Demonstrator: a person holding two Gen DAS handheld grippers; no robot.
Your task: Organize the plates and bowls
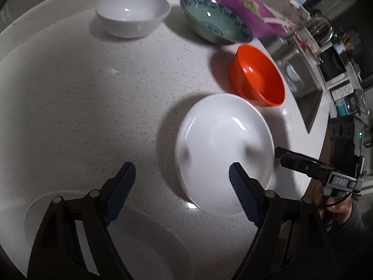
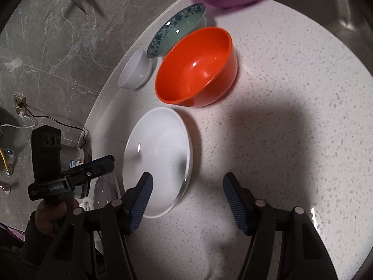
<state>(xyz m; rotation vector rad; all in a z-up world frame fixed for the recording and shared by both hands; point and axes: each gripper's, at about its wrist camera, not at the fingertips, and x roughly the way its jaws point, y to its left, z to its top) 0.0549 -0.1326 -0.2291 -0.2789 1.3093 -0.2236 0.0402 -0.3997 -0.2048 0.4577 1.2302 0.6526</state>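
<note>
Two hand-held grippers hung over a pale speckled counter (image 1: 70,93), both empty. Nearest in the left wrist view, the left gripper (image 1: 181,189) had its jaws apart with nothing between them; its right finger overlapped the near rim of a white plate (image 1: 223,149), though whether it touched could not be told. Under that gripper, at the bottom edge, lay another white plate (image 1: 144,240), partly hidden by the fingers. The right gripper (image 2: 187,200) also stood with jaws apart and empty, its left finger over the white plate's near edge and its right finger over bare counter. Each view showed the other gripper off to the side, a hand (image 2: 53,212) around the handle.

Just beyond the white plate sat an orange bowl (image 1: 258,77), close but not clearly touching. Farther back stood a white bowl (image 1: 132,11) and a blue-rimmed bowl (image 1: 216,18), with a purple tub (image 1: 242,7) behind, beside a sink (image 1: 300,86).

Both grippers pointed steeply down at the plate. The step in hand looked like reaching for the white plate between pickups, probably to stack it on the plate near the left gripper. The next move would call for sliding one finger under the low rim and closing on the edge, which lies nearly flat on the counter.
</note>
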